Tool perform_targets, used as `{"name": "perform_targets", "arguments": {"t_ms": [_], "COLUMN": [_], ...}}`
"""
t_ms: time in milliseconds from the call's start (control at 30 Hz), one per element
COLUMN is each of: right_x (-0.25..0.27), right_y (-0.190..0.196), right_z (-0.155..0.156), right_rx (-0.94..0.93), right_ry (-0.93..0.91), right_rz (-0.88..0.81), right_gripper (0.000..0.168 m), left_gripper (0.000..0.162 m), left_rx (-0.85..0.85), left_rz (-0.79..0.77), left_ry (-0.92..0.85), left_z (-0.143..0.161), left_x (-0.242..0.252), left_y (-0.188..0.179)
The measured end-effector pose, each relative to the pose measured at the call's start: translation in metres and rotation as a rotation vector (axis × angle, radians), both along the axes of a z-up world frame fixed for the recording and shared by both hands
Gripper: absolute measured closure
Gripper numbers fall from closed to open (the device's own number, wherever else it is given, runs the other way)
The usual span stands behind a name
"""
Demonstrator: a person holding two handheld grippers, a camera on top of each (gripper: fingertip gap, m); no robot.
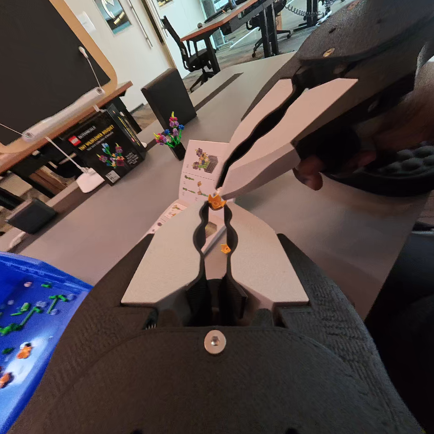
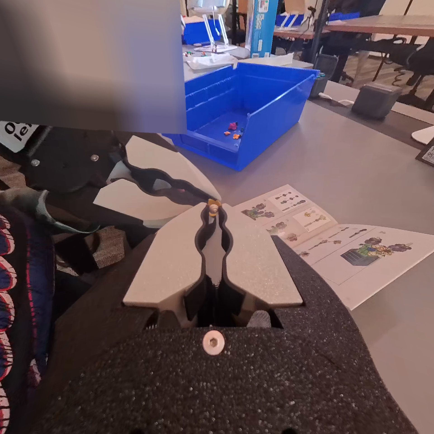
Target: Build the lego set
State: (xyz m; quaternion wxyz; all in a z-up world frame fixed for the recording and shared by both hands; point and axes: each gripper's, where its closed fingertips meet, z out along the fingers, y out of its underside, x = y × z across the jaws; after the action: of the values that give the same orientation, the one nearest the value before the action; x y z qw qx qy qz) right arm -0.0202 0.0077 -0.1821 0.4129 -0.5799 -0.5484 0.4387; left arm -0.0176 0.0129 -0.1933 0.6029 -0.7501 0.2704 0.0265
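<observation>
Inspector: Left wrist view records the left gripper (image 1: 216, 204) pinching a small orange crown-shaped flower piece (image 1: 216, 202) at its fingertips, above the grey tabletop (image 1: 305, 225). The right gripper (image 1: 219, 190) meets it from above, clamping a tiny white stud piece (image 1: 218, 190).

Clerk: And the right wrist view?

Inspector: It confirms the right gripper (image 2: 213, 209) closed narrowly on the white ridged stud (image 2: 213, 208), touching the orange piece (image 2: 212, 202) in the left gripper (image 2: 215, 199). Only this view shows the inside of the blue plastic bin (image 2: 270, 112) and the open instruction booklet (image 2: 352, 253) in full.

Clerk: Anything exclusive to the left?

Inspector: A second orange flower piece (image 1: 225, 248) lying on the table, the black product box (image 1: 105, 145), and a finished small flower model (image 1: 172, 133) beside it.
</observation>
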Motion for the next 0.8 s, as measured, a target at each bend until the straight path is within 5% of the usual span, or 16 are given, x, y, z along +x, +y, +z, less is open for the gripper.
{"name": "perform_targets", "arguments": {"t_ms": [467, 800], "right_x": [0.009, 0.007], "right_y": [0.003, 0.002], "right_z": [-0.019, -0.016], "right_rx": [0.012, -0.046], "right_ry": [-0.331, -0.373], "right_rz": [0.006, 0.042], "right_gripper": [0.160, 0.160], "left_gripper": [0.149, 0.149], "left_rx": [-0.154, -0.152], "left_rz": [-0.074, -0.094], "left_ry": [-0.193, -0.248], "left_z": [-0.017, -0.013], "left_x": [0.014, 0.013], "left_y": [0.000, -0.001]}}
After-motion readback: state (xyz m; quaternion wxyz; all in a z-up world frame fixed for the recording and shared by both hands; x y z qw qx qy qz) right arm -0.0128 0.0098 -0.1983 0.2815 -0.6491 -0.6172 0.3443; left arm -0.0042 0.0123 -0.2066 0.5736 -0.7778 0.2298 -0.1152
